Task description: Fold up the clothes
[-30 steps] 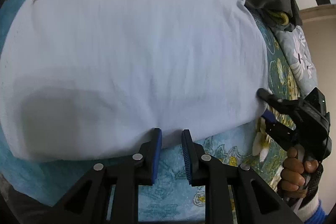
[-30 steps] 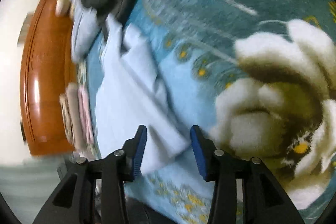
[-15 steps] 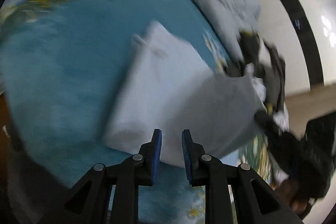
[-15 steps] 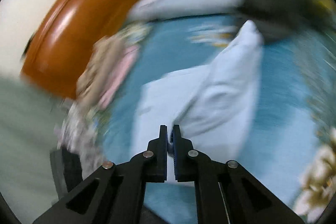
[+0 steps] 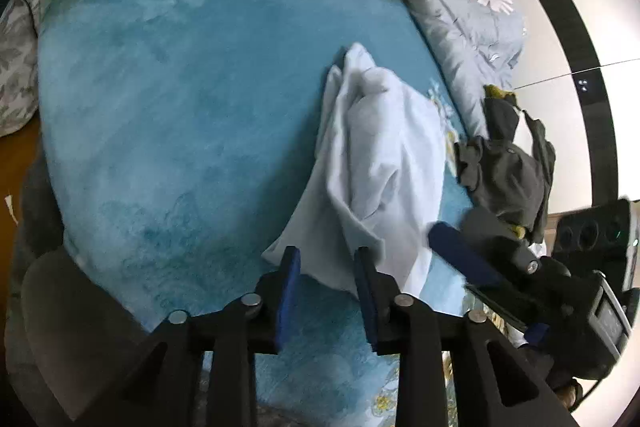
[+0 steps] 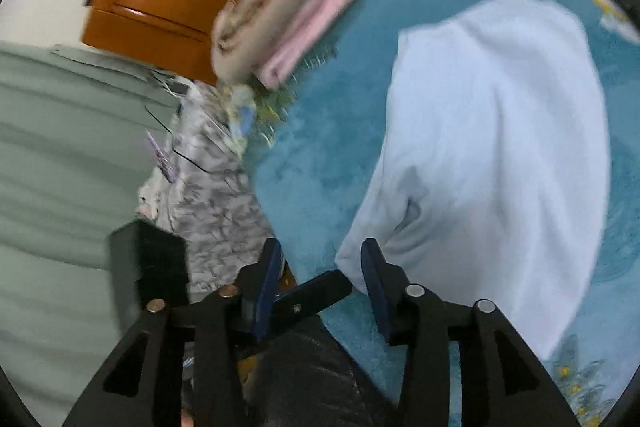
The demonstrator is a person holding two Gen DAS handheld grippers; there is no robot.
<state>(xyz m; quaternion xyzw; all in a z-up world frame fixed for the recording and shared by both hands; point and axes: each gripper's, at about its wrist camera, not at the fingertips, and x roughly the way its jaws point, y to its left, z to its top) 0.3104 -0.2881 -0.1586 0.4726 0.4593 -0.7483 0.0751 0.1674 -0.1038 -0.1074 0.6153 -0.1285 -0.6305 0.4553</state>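
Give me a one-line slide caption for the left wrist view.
Left claw opening over the near edge of a crumpled white garment on the blue bedspread, right claw alongside.

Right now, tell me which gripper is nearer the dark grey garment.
Right. In the left wrist view the right gripper reaches in just below the dark grey garment, fingers almost at its hem. The left gripper sits further off, at the pale blue shirt's near edge, jaws opening.
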